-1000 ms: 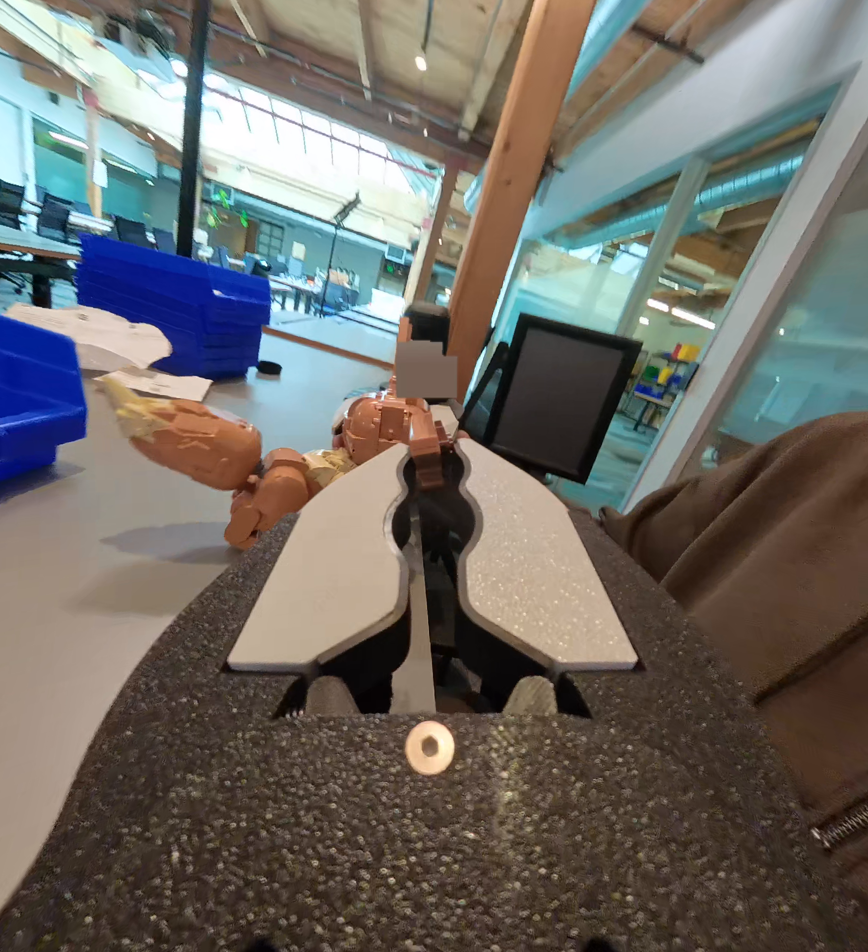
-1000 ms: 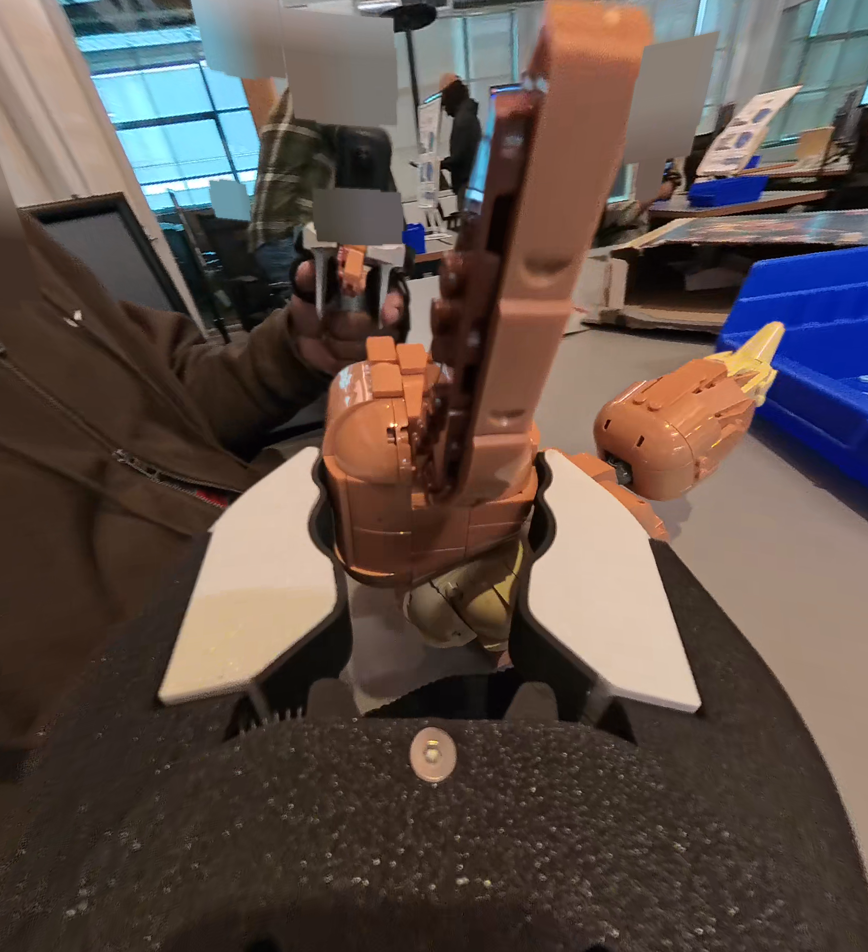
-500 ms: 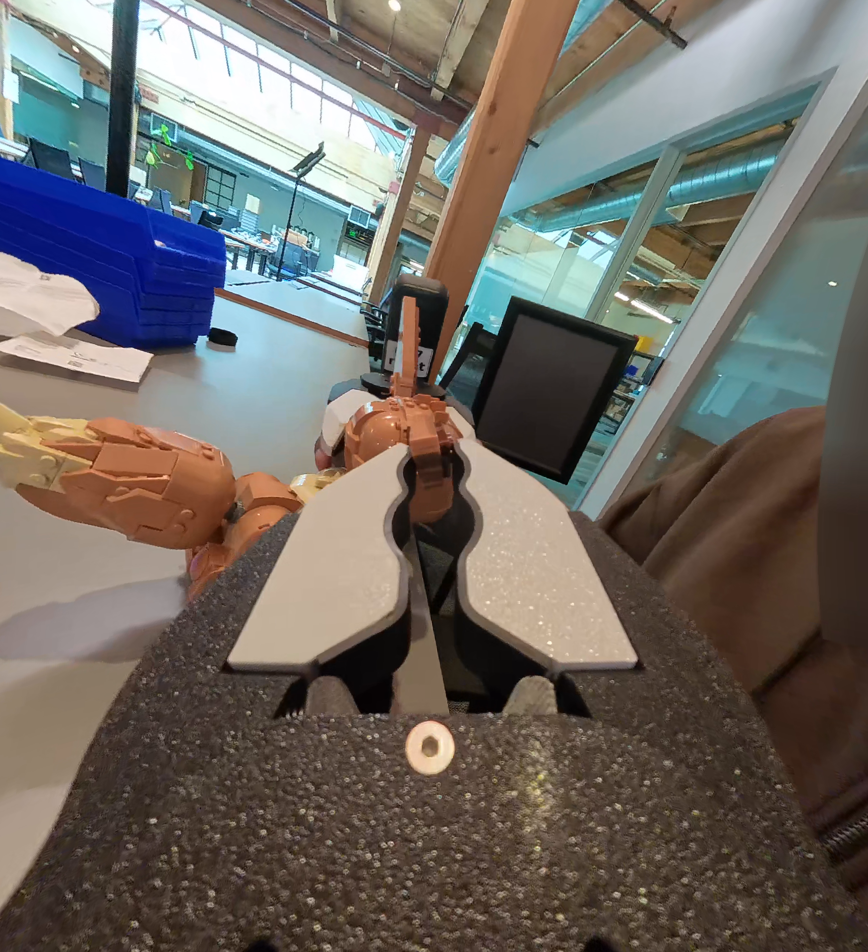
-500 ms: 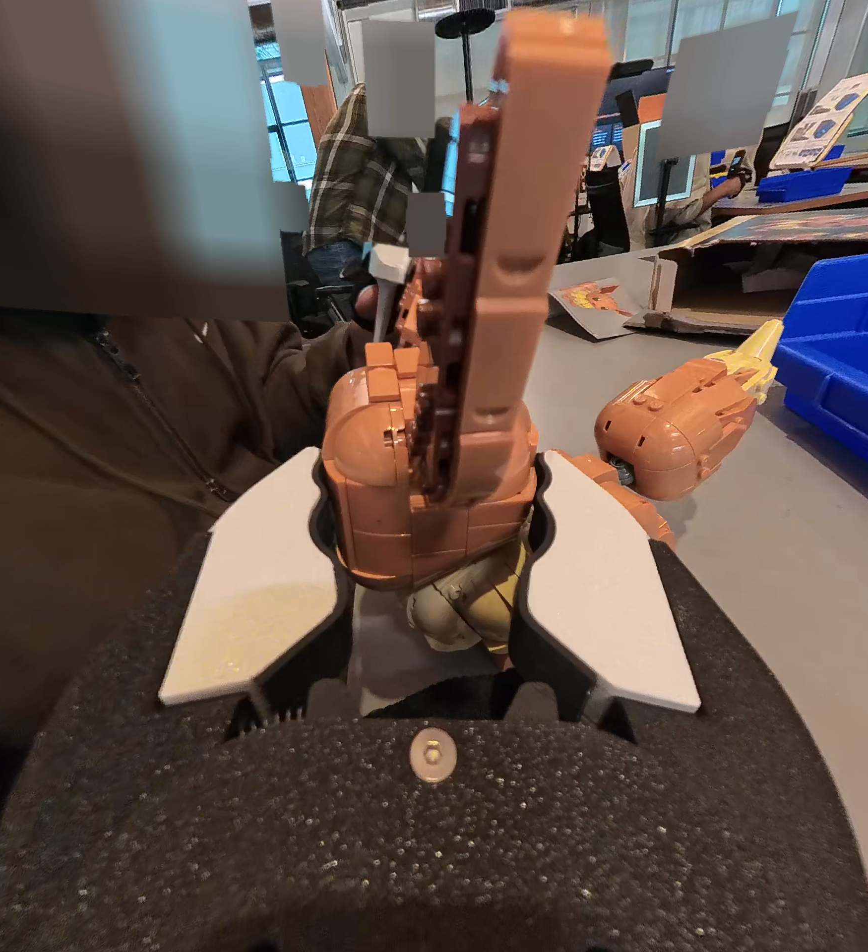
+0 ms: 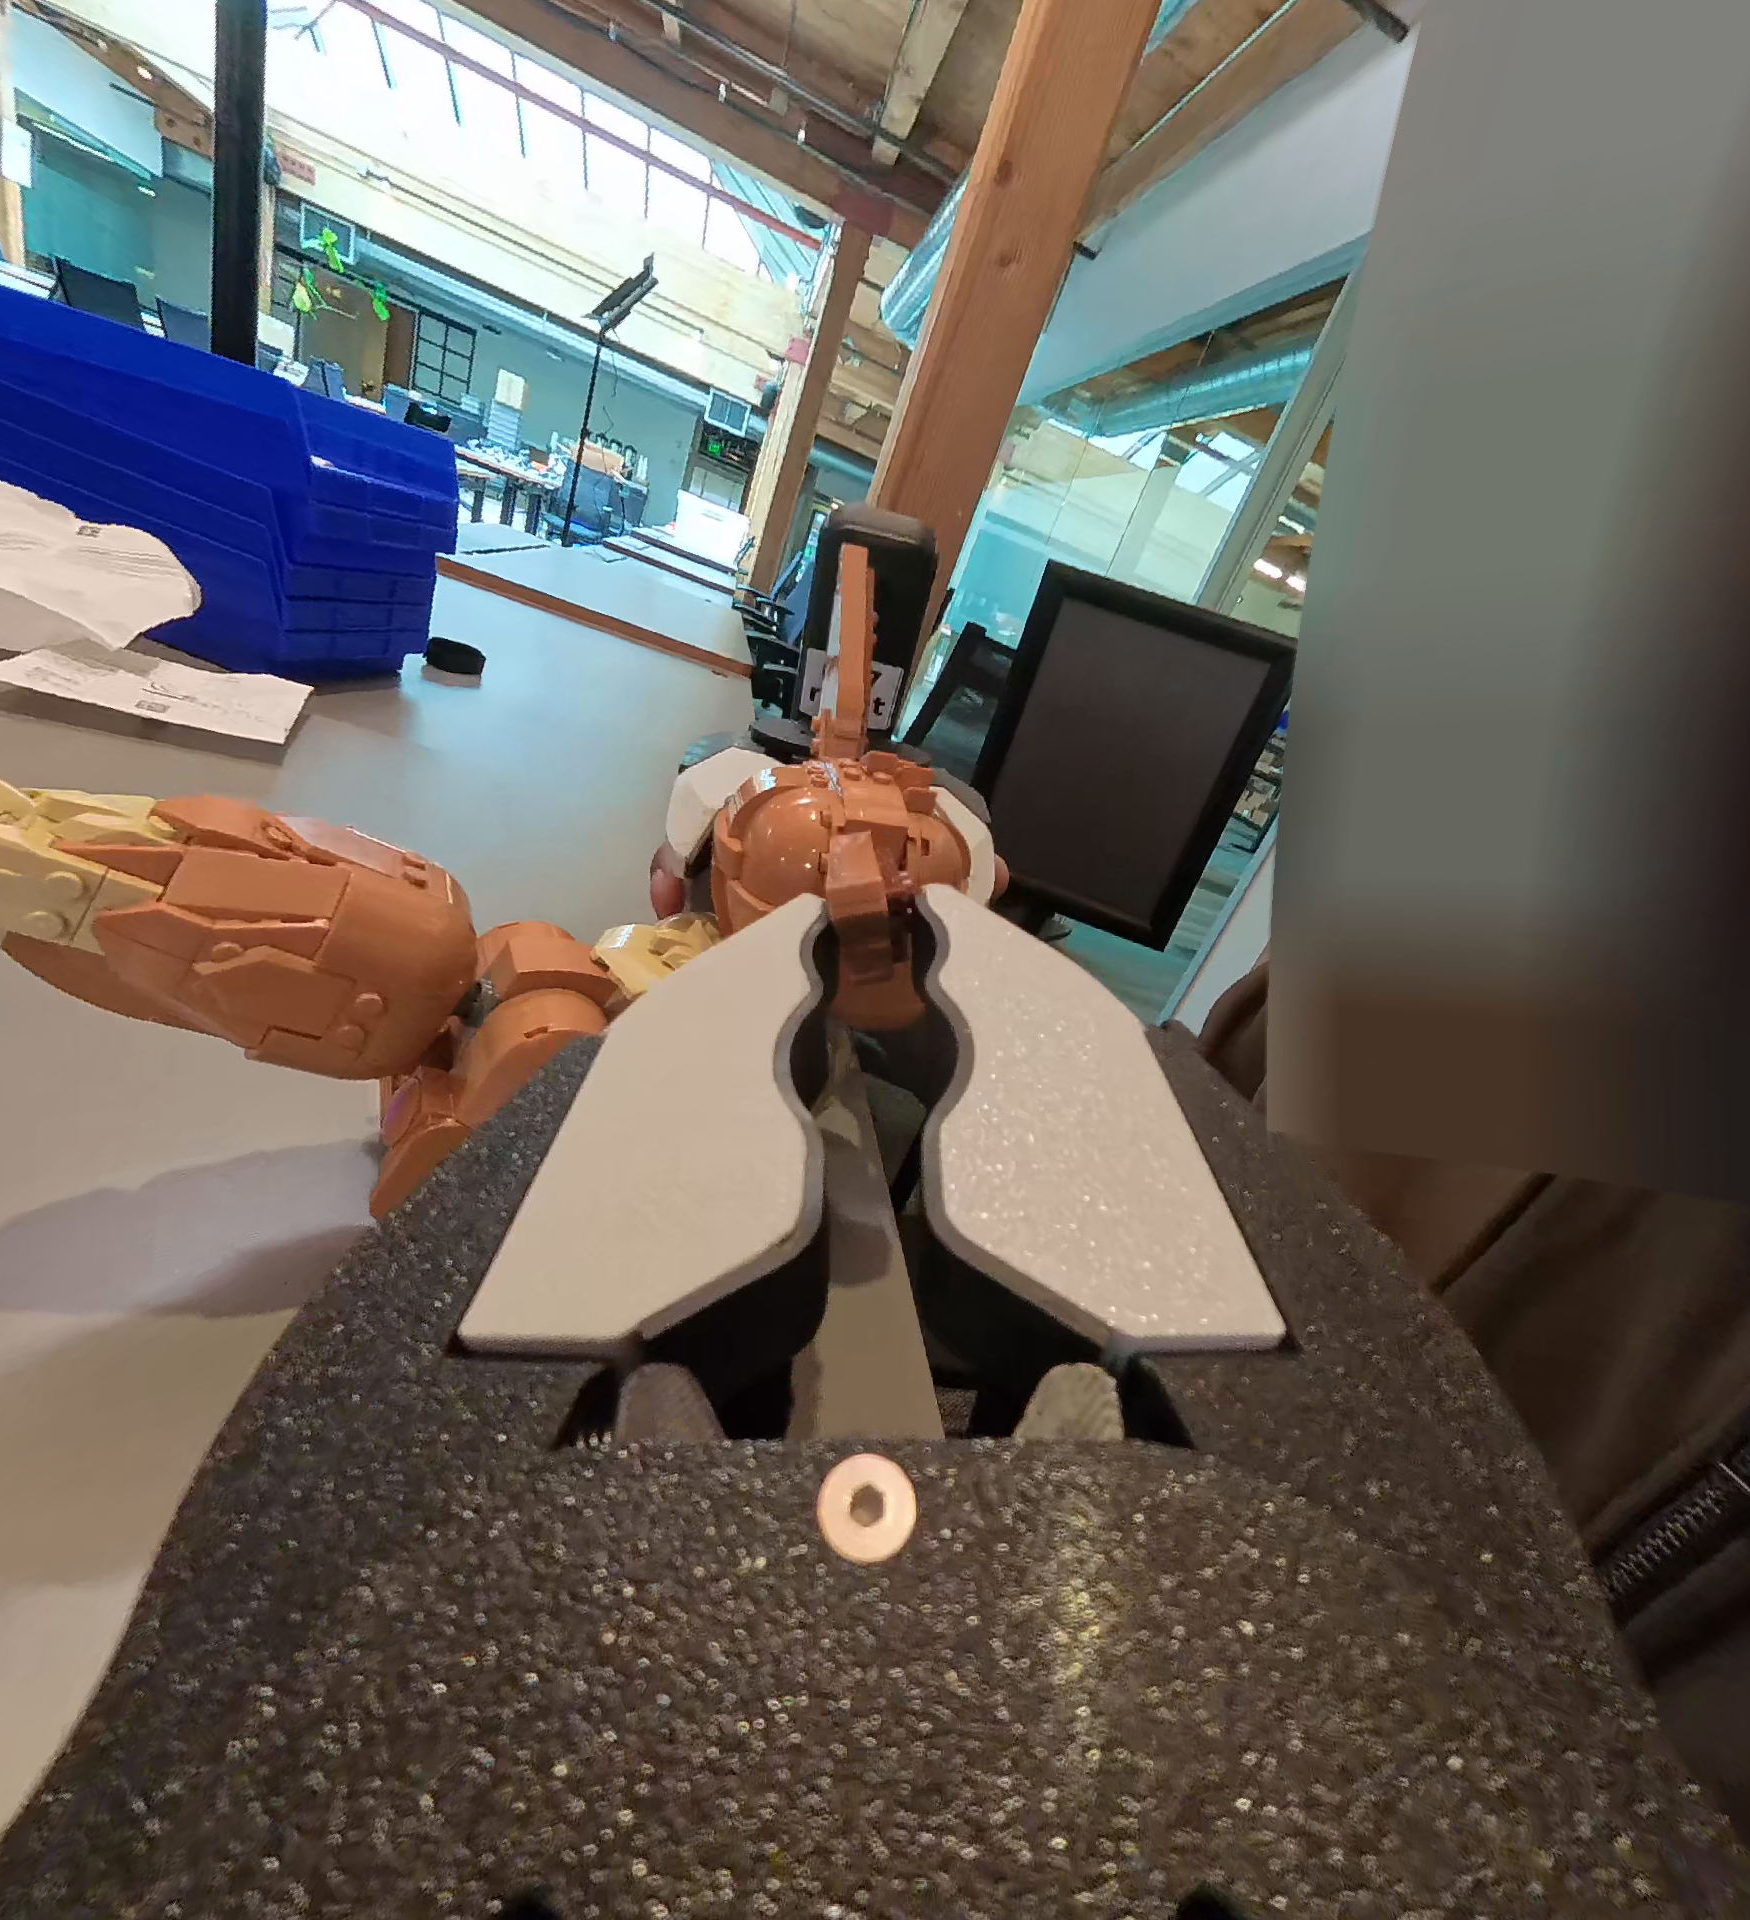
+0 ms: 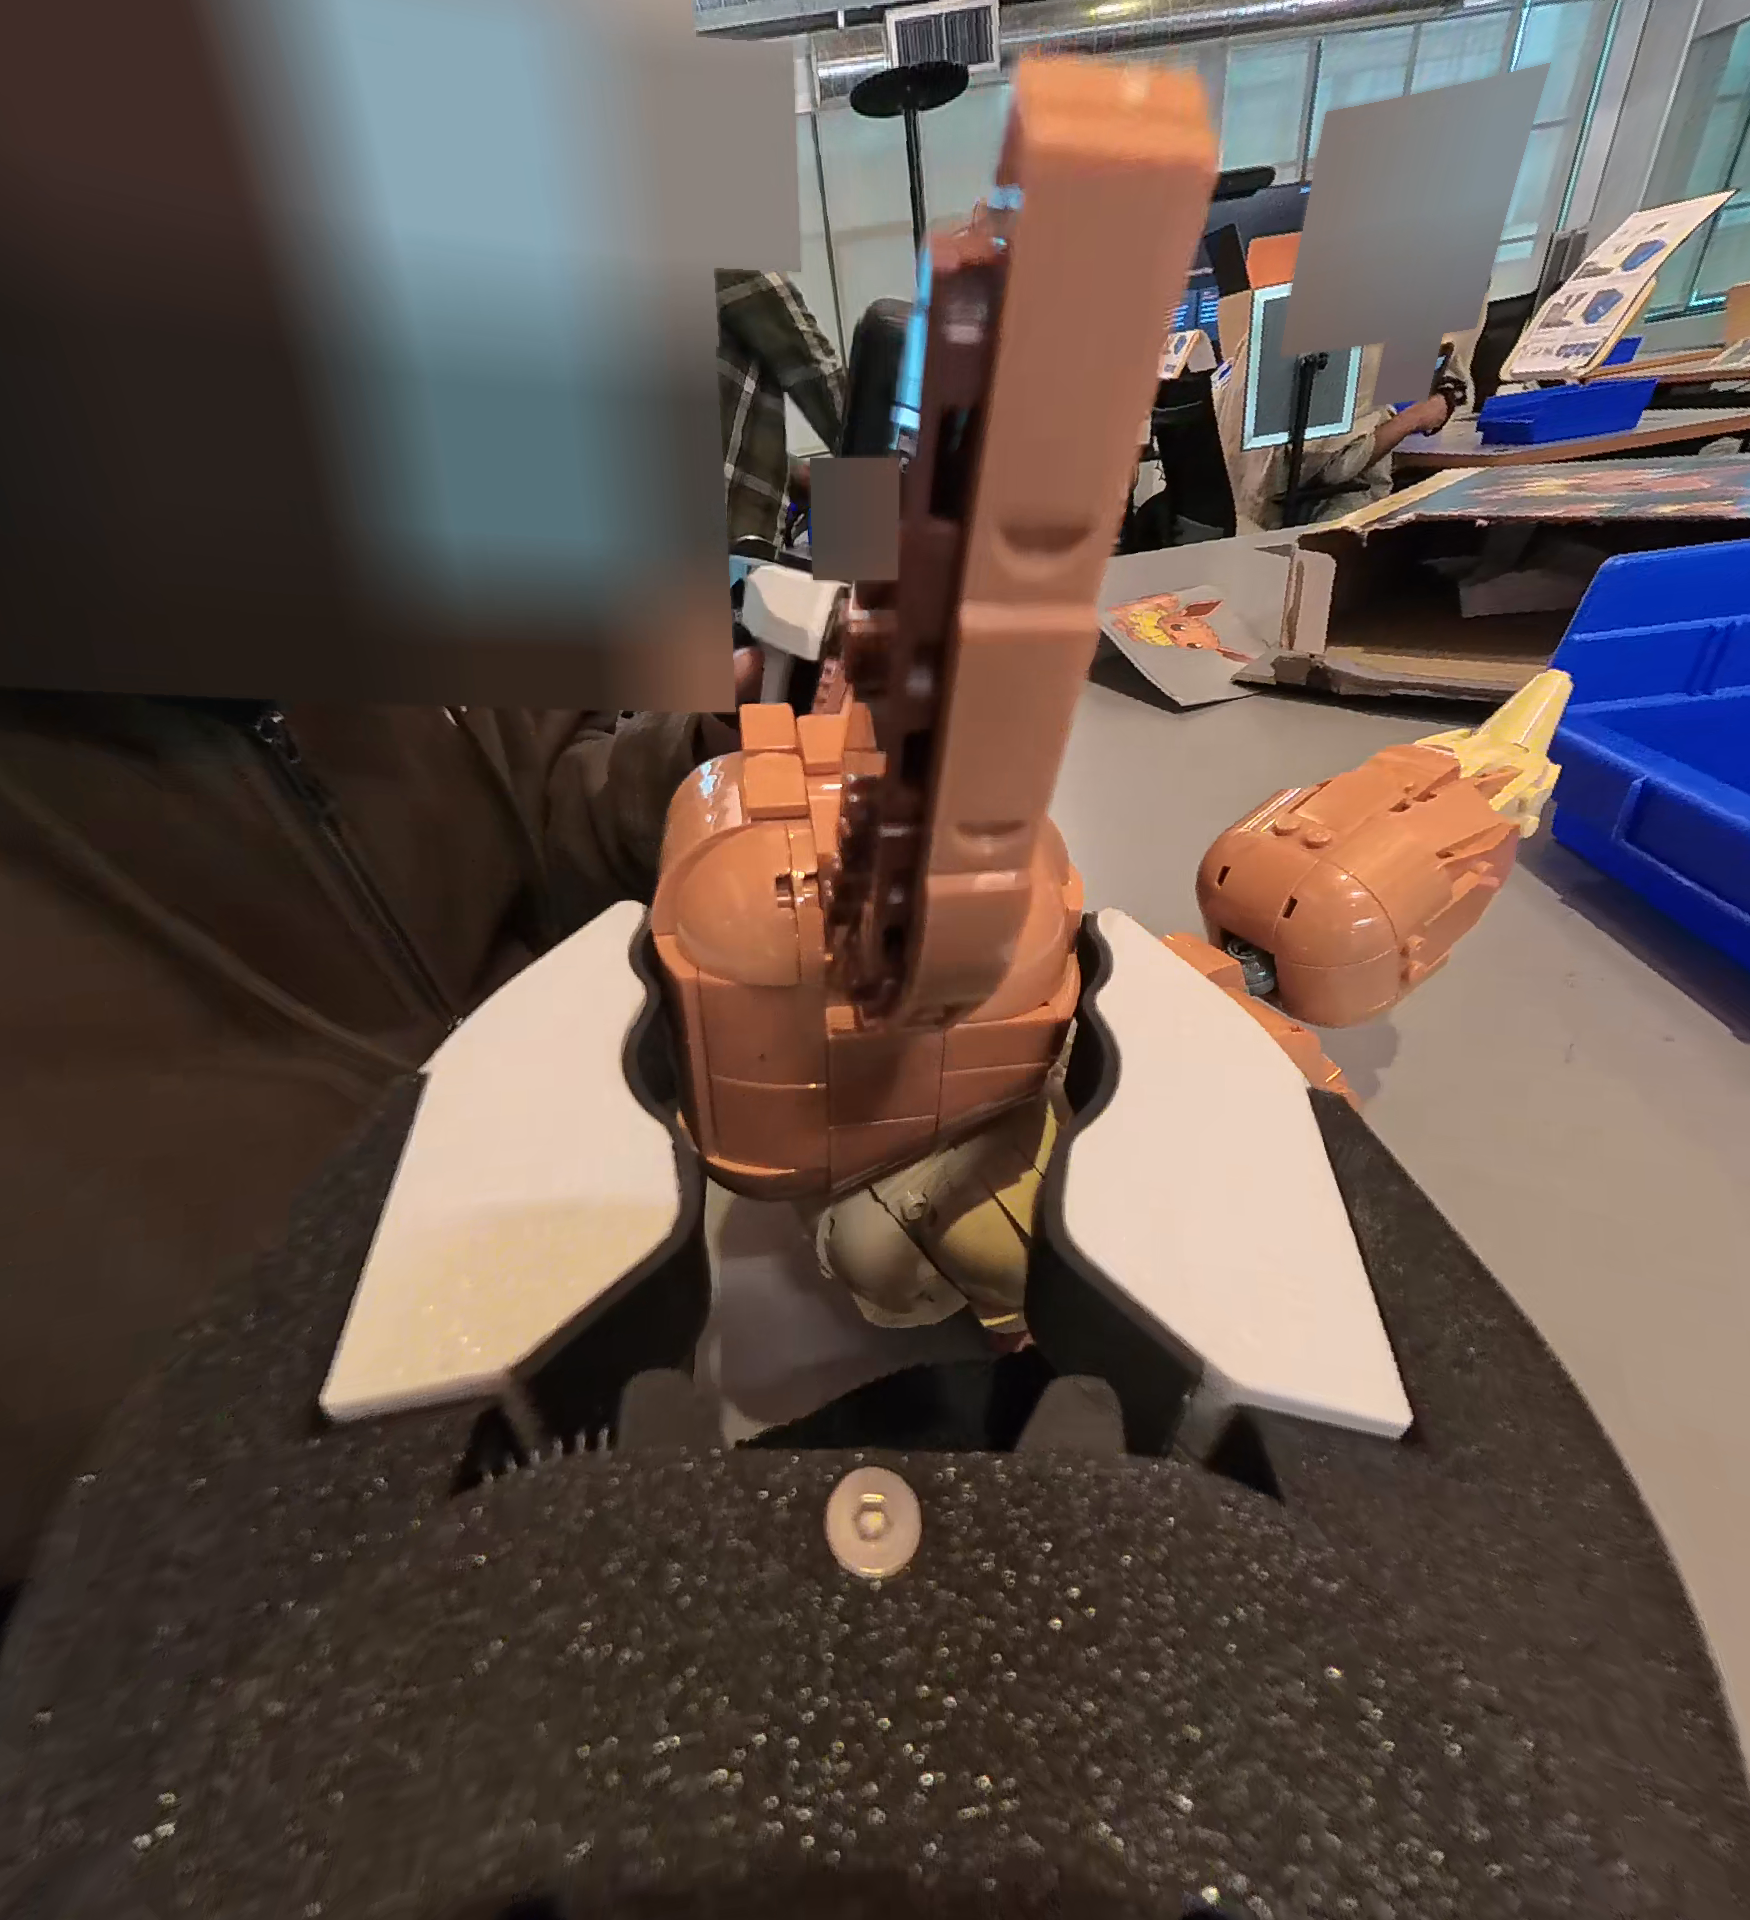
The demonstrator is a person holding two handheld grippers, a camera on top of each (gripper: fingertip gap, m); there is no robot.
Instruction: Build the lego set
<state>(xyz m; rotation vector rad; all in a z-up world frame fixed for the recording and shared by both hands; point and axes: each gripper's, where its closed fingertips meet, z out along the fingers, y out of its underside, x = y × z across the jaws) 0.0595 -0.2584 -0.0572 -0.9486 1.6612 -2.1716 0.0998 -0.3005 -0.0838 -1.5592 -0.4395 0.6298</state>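
A brown brick-built animal figure lies on the grey table (image 5: 123, 1195). My right gripper (image 6: 866, 935) is shut on the figure's rounded head (image 6: 850, 997), with both pads against its sides. A long brown ear (image 6: 1037, 520) stands up from the head. The figure's brown tail with a cream tip (image 6: 1370, 894) juts out to the right. My left gripper (image 5: 871, 914) is shut on a small brown brick piece (image 5: 866, 925), held right against the head (image 5: 798, 852). The right gripper's white fingers (image 5: 694, 821) flank the head in the left wrist view. The tail (image 5: 227, 935) lies at the left there.
A stack of blue bins (image 5: 196, 488), papers (image 5: 40, 571) and a black puck (image 5: 453, 657) sit at the far left. A black screen (image 5: 1131, 758) and a wooden post (image 5: 985, 343) stand behind. A blue bin (image 6: 1702, 748) and a cardboard box (image 6: 1473, 592) are at the right. A brown jacket (image 6: 175, 987) fills the left. Across from one pair of fingers to the other is roughly 8 cm. The tail (image 5: 227, 935) lies around 9 cm away from my right fingertips.
My left gripper has carried the small brown piece from farther off up to the head. My right gripper has kept its hold on the head, and the figure has barely moved.
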